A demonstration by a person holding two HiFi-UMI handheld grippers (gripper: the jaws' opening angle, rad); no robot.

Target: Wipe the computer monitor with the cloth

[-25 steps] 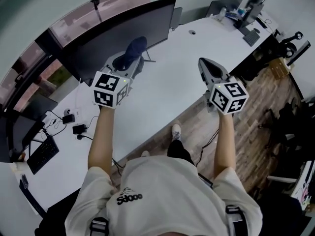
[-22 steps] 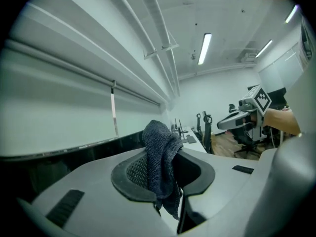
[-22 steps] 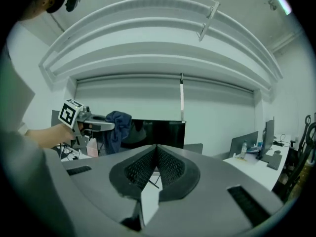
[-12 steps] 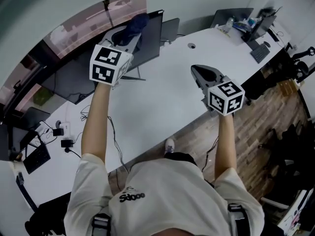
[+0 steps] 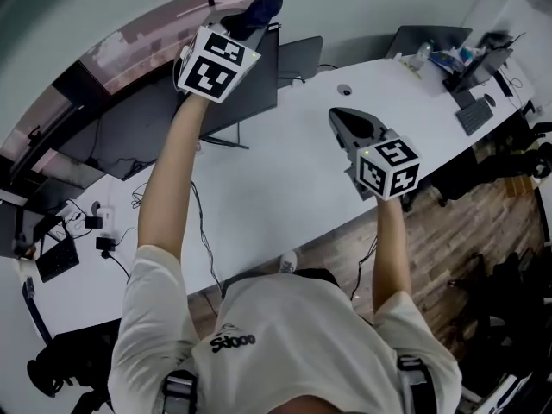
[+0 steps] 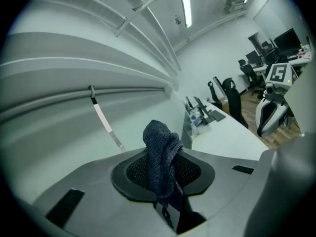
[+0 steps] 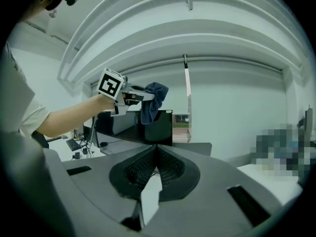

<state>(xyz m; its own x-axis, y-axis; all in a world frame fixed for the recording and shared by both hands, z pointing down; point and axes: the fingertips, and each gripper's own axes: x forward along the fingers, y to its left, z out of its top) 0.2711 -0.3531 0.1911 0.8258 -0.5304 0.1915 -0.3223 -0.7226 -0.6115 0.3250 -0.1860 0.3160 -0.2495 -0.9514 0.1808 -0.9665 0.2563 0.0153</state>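
The only writing in sight is the white print on the person's shirt (image 5: 233, 343). It shows upside-down in the head view, and I cannot read it with certainty. The cubes on both grippers carry black-and-white square markers, with no words on them.

The left gripper (image 5: 247, 20) is raised at arm's length to the upper corner of the dark monitor (image 5: 250, 84). Its fingers are clamped on the dark blue cloth (image 5: 261, 8), which bunches up between them and droops over their tips. From the right gripper view, the cloth hangs in front of the screen's top corner. I cannot tell whether it touches the glass.

The right gripper (image 5: 348, 123) hovers over the near part of the white worktop (image 5: 285, 179), well apart from the monitor. Its fingers are closed together at the tips with nothing between them.

A second ago the left gripper was low, just above the worktop in front of the monitor's lower edge. Half a second ago it was partway up the screen, and now it is at the top corner. The right gripper has kept much the same place and pose.
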